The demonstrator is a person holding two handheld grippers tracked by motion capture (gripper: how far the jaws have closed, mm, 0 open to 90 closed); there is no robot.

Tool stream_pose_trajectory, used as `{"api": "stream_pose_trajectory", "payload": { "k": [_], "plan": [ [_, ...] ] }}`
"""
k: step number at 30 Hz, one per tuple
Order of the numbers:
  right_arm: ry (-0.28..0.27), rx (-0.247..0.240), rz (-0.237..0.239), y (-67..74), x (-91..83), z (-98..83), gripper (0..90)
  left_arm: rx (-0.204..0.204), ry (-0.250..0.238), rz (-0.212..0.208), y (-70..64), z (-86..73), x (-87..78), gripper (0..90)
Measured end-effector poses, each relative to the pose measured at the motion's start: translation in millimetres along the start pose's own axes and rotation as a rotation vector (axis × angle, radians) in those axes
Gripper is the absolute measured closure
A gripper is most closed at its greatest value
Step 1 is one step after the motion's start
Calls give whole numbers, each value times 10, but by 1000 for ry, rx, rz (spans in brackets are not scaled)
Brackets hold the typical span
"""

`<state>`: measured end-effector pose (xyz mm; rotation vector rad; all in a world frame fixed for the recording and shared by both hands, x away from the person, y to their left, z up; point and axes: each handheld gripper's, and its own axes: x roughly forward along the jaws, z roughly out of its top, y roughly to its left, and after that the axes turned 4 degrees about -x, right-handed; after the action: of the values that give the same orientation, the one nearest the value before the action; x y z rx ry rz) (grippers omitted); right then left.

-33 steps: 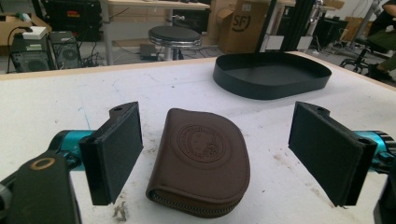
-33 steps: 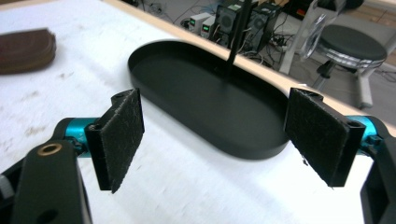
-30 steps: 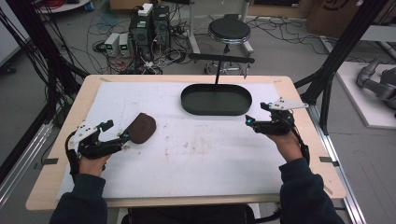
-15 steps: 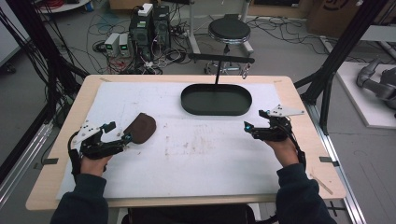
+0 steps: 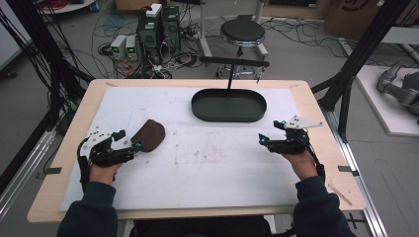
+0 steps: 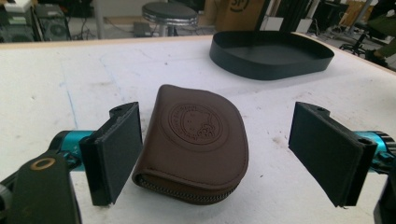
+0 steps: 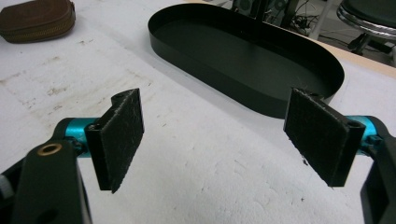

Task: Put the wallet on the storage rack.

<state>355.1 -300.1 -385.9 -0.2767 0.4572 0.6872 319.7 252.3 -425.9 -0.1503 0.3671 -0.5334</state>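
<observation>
The left gripper (image 6: 219, 158), jaws spread wide, frames the brown pouch (image 6: 196, 144), which lies flat on the white mat (image 5: 212, 173) at the table's left side. A sound grasp calls for easing forward until both pads flank the pouch's sides, then closing evenly near the zipped edge so that it does not pivot. The right gripper (image 7: 219, 140), also wide and holding nothing, hovers over bare mat near the black tray (image 7: 252, 60). Compared with a second ago, the right gripper has drawn back toward the person; the pouch and left gripper are nearly unchanged.
</observation>
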Motion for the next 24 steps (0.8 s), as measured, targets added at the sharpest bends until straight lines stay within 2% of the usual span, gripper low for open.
{"api": "stream_pose_trajectory", "payload": {
  "k": [6,8,11,13,15,18,24],
  "plan": [
    [9,19,10,-60,39,-36,205,-31,34,35,85,53,152,175],
    [11,19,6,-49,39,-33,204,-33,33,32,110,95,192,175],
    [17,5,7,-28,43,-30,205,-14,28,60,140,140,246,176],
    [17,0,8,-8,38,-23,205,-33,38,47,179,155,293,179],
    [17,-8,5,7,34,-18,205,-38,59,33,209,151,338,179],
    [23,-4,5,33,38,-10,205,-43,116,26,243,119,416,179],
    [37,1,6,35,79,-12,205,-44,201,48,321,73,519,177]
  ]
}}
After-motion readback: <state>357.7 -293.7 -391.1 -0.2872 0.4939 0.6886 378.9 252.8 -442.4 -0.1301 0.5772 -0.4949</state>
